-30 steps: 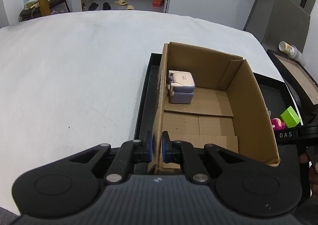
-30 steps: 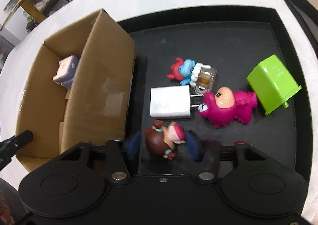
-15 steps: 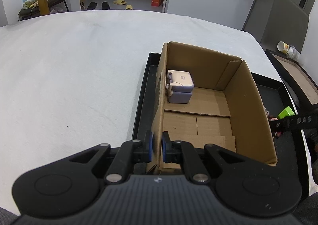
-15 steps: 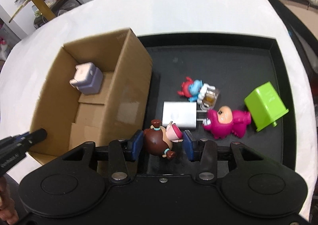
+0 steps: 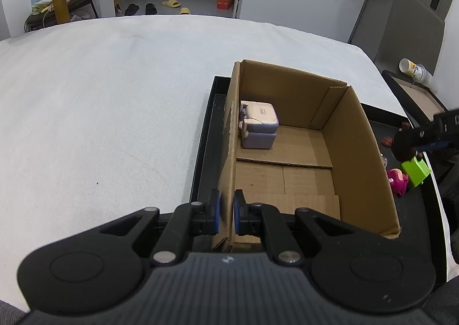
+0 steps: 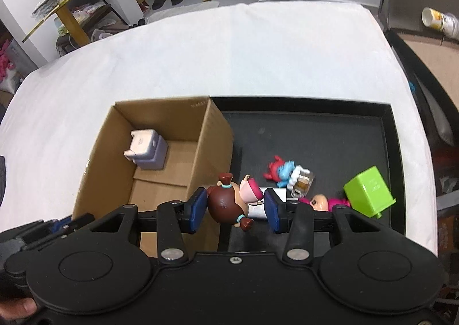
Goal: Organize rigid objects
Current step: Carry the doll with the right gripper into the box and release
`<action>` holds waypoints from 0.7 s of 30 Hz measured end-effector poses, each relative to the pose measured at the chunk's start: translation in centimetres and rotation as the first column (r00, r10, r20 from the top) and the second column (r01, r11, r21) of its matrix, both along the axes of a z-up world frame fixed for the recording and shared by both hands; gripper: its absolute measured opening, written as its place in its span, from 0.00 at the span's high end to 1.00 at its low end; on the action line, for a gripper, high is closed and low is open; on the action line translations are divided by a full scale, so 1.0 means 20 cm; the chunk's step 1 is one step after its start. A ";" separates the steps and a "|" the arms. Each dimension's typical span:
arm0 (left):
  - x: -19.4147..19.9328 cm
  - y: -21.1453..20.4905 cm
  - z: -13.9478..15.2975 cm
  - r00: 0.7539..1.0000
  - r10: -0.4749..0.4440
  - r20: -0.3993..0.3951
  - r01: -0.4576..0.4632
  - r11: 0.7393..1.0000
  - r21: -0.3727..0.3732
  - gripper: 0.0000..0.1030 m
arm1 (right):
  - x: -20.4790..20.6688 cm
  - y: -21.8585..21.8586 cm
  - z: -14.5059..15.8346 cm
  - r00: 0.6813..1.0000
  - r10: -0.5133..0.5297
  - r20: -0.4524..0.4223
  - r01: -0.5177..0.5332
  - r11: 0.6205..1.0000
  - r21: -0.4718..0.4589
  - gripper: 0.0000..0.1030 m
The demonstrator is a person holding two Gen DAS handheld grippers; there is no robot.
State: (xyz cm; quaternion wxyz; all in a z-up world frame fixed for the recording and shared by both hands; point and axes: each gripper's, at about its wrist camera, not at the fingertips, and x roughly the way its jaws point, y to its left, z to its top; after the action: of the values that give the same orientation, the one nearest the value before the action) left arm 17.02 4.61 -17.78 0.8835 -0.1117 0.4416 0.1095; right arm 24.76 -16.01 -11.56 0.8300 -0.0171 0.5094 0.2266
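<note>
My right gripper point(image 6: 235, 205) is shut on a brown-haired doll figure point(image 6: 229, 200), held in the air above the black tray point(image 6: 390, 152), just right of the cardboard box point(image 6: 212, 147). My left gripper point(image 5: 226, 210) is shut on the near left wall of the cardboard box point(image 5: 229, 152). Inside the box a small lilac and cream toy point(image 5: 259, 128) sits in the far left corner. On the tray lie a green cube point(image 6: 368, 191), a pink figure point(image 6: 322, 203), a red and blue figure point(image 6: 279, 170) and a white charger point(image 6: 256, 208), partly hidden by the doll.
The tray and box rest on a white cloth-covered table point(image 5: 100, 109). A paper cup point(image 6: 440, 22) lies on a side surface at the far right. A hand point(image 6: 17, 307) shows at the lower left of the right wrist view. Chairs and shoes stand beyond the table.
My right gripper has closed on the doll figure and lifted it off the tray, up beside the box's right wall. The left gripper has kept its hold on the box wall.
</note>
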 end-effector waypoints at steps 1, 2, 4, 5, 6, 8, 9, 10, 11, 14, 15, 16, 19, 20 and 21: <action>0.00 0.00 0.00 1.000 -0.002 0.000 0.002 1.000 0.001 0.92 | 0.00 0.01 0.01 1.000 0.003 0.004 -0.003 1.000 -0.001 0.58; 0.00 0.00 0.00 1.000 -0.003 0.000 0.003 1.000 -0.001 0.92 | 0.01 0.02 0.02 1.000 0.007 0.008 -0.007 1.000 -0.002 0.58; 0.00 0.00 0.00 1.000 -0.008 0.001 0.008 1.000 -0.005 0.92 | 0.00 0.03 0.05 1.000 0.012 0.017 -0.012 1.000 -0.005 0.58; 0.00 0.00 0.00 1.000 -0.009 0.001 0.009 1.000 -0.008 0.92 | 0.01 0.03 0.06 1.000 0.016 0.020 -0.016 1.000 -0.006 0.58; -0.01 0.00 0.00 1.000 -0.009 0.001 0.009 1.000 -0.010 0.92 | 0.00 0.05 0.07 1.000 0.022 0.023 -0.021 1.000 -0.009 0.58; 0.00 0.01 0.00 1.000 -0.008 0.002 0.008 1.000 -0.012 0.92 | 0.00 0.07 0.08 0.999 0.040 0.030 -0.040 0.999 -0.017 0.58; 0.00 0.01 0.00 1.000 -0.007 0.002 0.007 1.000 -0.013 0.92 | 0.00 0.08 0.09 0.998 0.047 0.034 -0.046 0.999 -0.020 0.58; -0.01 0.01 0.00 1.000 -0.007 0.002 0.007 1.000 -0.015 0.92 | 0.00 0.09 0.10 0.998 0.051 0.037 -0.050 0.998 -0.022 0.58; -0.01 0.01 0.00 1.000 -0.008 0.002 0.008 1.000 -0.016 0.92 | 0.00 0.10 0.10 0.998 0.056 0.041 -0.055 0.998 -0.023 0.58; -0.02 0.01 0.00 1.000 -0.011 0.003 0.012 1.000 -0.022 0.92 | 0.00 0.13 0.12 0.997 0.068 0.047 -0.067 0.997 -0.026 0.58; -0.02 0.02 0.00 1.000 -0.011 0.003 0.011 1.000 -0.026 0.92 | 0.00 0.15 0.12 0.996 0.072 0.047 -0.071 0.997 -0.027 0.58; -0.02 0.02 0.00 1.000 -0.010 0.003 0.010 0.999 -0.030 0.92 | 0.00 0.16 0.12 0.996 0.076 0.047 -0.075 0.997 -0.027 0.58; -0.02 0.02 0.00 1.000 -0.007 0.004 0.008 0.999 -0.038 0.92 | 0.01 0.21 0.12 0.995 0.090 0.050 -0.089 0.996 -0.029 0.58; -0.02 0.03 0.00 1.000 -0.007 0.005 0.008 0.999 -0.039 0.92 | 0.01 0.23 0.11 0.994 0.096 0.051 -0.095 0.995 -0.030 0.58; -0.02 0.03 0.00 1.000 -0.007 0.005 0.008 0.999 -0.041 0.92 | 0.01 0.24 0.11 0.993 0.103 0.050 -0.101 0.994 -0.033 0.58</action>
State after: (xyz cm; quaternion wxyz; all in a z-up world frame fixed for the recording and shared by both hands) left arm 16.61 5.14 -17.77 0.8825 -0.1286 0.4419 0.0968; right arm 25.02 -11.16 -9.34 0.8298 -0.0617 0.4897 0.2604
